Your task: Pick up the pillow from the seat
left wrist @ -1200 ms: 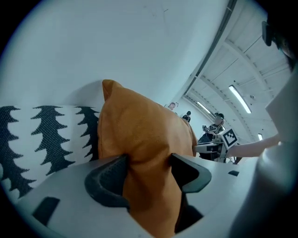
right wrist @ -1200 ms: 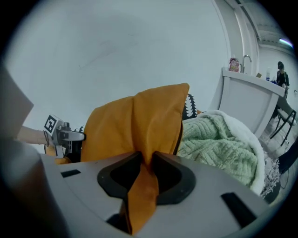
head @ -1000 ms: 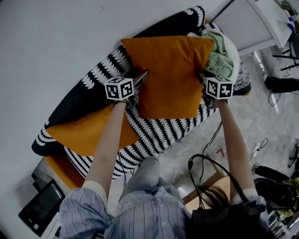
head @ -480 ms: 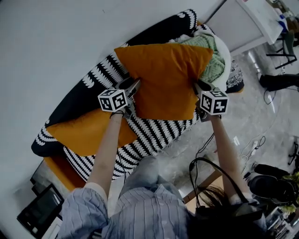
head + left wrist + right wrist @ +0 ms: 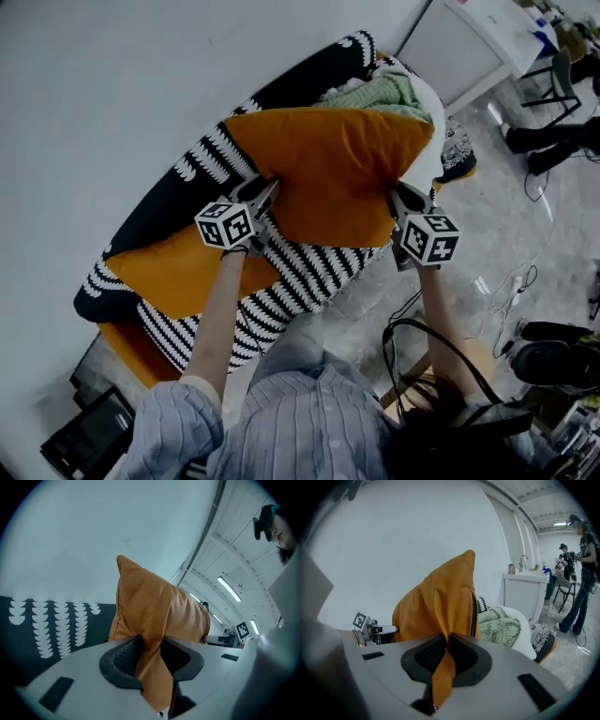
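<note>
My shirt [image 5: 281, 427] is pale blue with thin stripes, sleeves [image 5: 192, 382] rolled. My left gripper [image 5: 265, 190] and right gripper [image 5: 397, 195] are grey, with black ribbed fingers [image 5: 123, 658] and a black-and-white marker cube [image 5: 226, 225] each.

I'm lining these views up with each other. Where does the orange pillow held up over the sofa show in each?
Head view: pillow upper centre.
Left gripper view: pillow centre, reaching down towards the bottom edge.
Right gripper view: pillow centre, slightly left.
Shared landmark: the white wall behind it, in all three.
</note>
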Motion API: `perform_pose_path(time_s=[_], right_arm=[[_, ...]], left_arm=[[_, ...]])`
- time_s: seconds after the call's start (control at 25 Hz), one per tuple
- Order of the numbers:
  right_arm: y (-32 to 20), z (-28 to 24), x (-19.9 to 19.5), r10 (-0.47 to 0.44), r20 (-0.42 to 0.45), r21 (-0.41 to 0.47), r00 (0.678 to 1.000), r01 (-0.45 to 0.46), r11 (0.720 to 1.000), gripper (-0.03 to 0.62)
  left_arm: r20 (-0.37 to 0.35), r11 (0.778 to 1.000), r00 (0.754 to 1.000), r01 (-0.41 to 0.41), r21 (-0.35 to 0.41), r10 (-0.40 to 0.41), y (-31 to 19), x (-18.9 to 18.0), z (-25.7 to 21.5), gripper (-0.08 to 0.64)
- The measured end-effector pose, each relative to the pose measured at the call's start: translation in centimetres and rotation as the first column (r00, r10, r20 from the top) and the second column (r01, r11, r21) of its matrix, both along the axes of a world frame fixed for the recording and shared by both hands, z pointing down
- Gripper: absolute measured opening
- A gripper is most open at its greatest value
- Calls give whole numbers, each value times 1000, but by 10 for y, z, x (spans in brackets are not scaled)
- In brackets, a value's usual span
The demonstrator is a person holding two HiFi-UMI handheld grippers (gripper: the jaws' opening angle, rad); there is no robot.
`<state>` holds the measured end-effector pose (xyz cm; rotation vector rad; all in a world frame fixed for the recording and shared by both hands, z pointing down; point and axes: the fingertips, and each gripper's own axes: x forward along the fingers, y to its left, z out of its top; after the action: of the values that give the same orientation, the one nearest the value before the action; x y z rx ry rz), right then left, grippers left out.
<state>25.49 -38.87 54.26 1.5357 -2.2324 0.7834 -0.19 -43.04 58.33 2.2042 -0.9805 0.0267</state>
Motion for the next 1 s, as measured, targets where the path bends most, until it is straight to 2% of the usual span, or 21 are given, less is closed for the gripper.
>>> perform_pose_path(time_s=[0.28,0.52,1.0], right_arm=[[64,-59,5,32,44,88,999,-36,995,46],[123,-85,0,49,68,114,996,-56,992,46],[253,-107,-20,93,148,130,985,-112,985,44]], left_arm=[[-6,997,1000,-24,70,24,59,7,-52,129],[-6,992,999,-41,120,42,110,1,-85,130],[12,991,999,-52,127,51,232,-21,-118,126]])
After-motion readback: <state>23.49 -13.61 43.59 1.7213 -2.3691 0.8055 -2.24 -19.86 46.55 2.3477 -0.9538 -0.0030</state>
